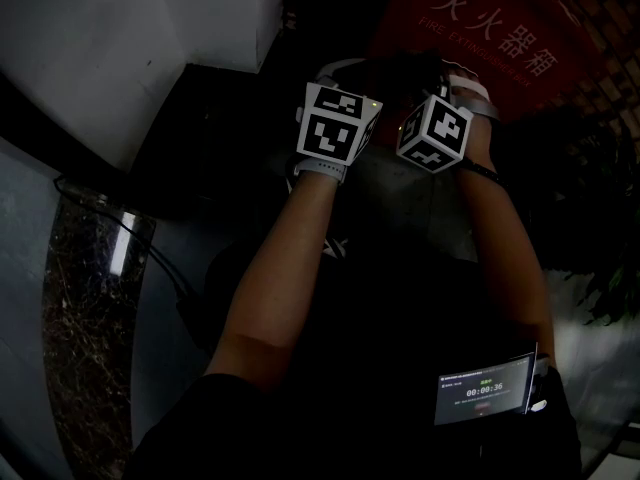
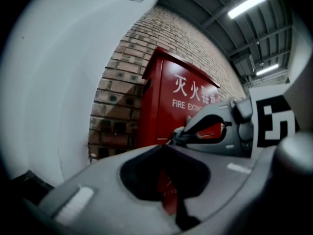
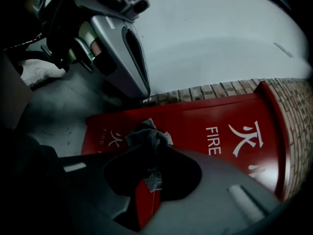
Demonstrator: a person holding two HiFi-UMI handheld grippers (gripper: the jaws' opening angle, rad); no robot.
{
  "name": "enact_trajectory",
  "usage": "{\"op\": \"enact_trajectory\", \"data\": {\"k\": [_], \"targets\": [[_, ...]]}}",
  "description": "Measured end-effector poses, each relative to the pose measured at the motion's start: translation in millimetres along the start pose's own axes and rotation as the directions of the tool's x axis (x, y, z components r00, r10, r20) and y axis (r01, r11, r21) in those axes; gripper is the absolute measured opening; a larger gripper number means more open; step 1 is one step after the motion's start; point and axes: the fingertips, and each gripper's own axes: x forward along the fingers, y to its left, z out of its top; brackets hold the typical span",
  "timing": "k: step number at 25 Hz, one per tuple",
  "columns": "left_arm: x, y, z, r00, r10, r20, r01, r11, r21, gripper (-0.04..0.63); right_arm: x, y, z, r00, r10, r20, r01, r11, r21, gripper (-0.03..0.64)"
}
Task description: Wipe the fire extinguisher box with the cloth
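Observation:
The red fire extinguisher box with white lettering stands against a brick wall, just beyond both grippers. In the right gripper view its front fills the middle. My right gripper is shut on a crumpled grey cloth, which sticks out past the jaw tips close to the box. My left gripper is shut with nothing in it, and the box lies ahead of it. The head view is dark: the marker cubes of the left gripper and right gripper sit side by side, and the jaws are lost in shadow.
A white wall meets the brick wall left of the box. A leafy plant stands at the right. A small screen with a timer hangs at the person's waist. Cables run over the dark floor at the left.

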Motion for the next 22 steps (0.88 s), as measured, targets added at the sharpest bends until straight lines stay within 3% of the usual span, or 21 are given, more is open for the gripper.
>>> {"op": "enact_trajectory", "data": {"k": [5,15,22], "targets": [[6.4,3.0,-20.7,0.998,0.007,-0.057,-0.008,1.000,-0.005,0.000,2.3,5.2,0.3,1.000,-0.019,0.007,0.019,0.999,0.036,0.055],[17.9,-1.2,-53.6,0.994,-0.022,-0.112,0.019,1.000,-0.022,0.000,26.5,69.3,-11.9,0.997,0.073,0.005,-0.073,0.992,0.102,0.055],[29.7,3.0,-97.2,0.980,-0.025,-0.197,0.016,0.999,-0.049,0.000,43.9,110.2,-12.5,0.993,0.120,0.003,-0.119,0.984,0.131,0.055]]}}
